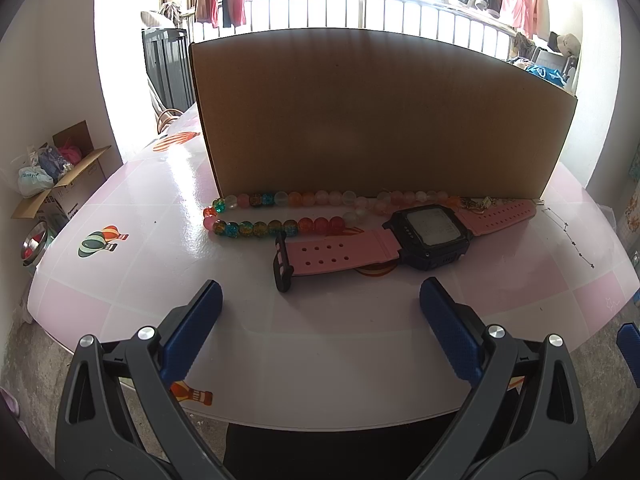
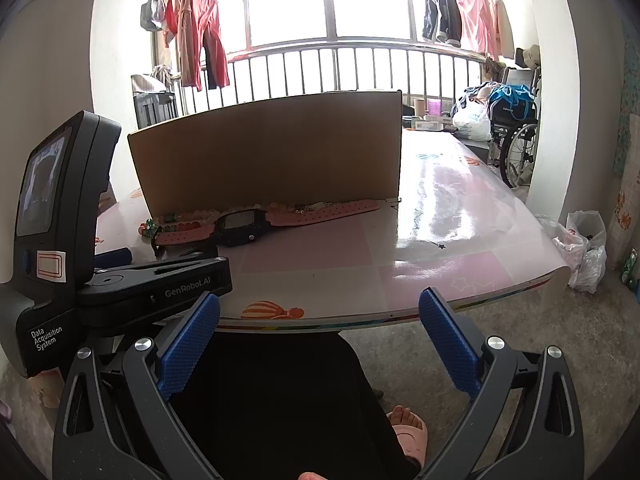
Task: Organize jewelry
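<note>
The left gripper [image 1: 320, 300] hovers over the near part of the table [image 1: 140, 300], jaws spread wide and holding nothing. The right gripper [image 2: 320, 312] hangs off the table's front edge, likewise wide apart and empty.

The jewelry lies along the foot of an upright cardboard box [image 1: 380, 112]. A bead necklace [image 1: 288, 212] is doubled into two rows touching the box wall; a watch [image 1: 428, 236] with a pink strap lies just in front, its strap crossing the beads' right end. A small chain (too fine to identify) lies by the box's right corner.

Judgement: the watch looks light, with a rigid case and a flexible strap; the flat strap near the buckle [image 1: 282, 264] offers the clearest hold. The necklace will likely hang limp and swing, its round, glossy beads prone to slipping; pinching across the string between beads seems safer.
</note>
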`<state>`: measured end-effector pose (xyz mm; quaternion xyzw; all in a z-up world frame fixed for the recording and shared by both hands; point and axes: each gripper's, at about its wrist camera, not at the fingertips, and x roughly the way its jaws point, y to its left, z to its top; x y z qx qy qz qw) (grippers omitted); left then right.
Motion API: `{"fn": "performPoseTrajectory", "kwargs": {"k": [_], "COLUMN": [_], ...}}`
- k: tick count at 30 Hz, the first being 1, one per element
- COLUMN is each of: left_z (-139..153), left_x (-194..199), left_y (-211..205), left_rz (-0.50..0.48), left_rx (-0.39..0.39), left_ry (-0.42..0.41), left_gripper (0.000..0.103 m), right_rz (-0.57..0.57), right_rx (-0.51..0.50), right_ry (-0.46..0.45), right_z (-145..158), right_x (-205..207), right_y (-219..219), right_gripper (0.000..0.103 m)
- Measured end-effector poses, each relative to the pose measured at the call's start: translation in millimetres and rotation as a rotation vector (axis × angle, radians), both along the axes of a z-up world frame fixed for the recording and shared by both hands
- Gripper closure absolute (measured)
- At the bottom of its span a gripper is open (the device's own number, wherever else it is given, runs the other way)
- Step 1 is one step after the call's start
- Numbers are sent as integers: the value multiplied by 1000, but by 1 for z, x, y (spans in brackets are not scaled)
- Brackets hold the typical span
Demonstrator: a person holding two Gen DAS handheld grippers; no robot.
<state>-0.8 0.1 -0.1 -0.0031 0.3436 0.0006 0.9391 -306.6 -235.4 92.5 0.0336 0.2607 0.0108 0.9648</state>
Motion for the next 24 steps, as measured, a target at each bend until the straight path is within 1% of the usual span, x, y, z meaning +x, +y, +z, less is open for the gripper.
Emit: {"fn": "performPoseTrajectory", "kwargs": {"k": [24], "left_z": [2], "left_x": [1], "left_y": [0], "left_rz": [1], "left_rx": [0], "left_ry": [-1], "left_gripper": [8], "right_rz": [-5], "right_rx": [2], "right_ry": [-3], "right_z": [0], "right_x": [0], "right_y": [-1], "right_gripper": [6]}}
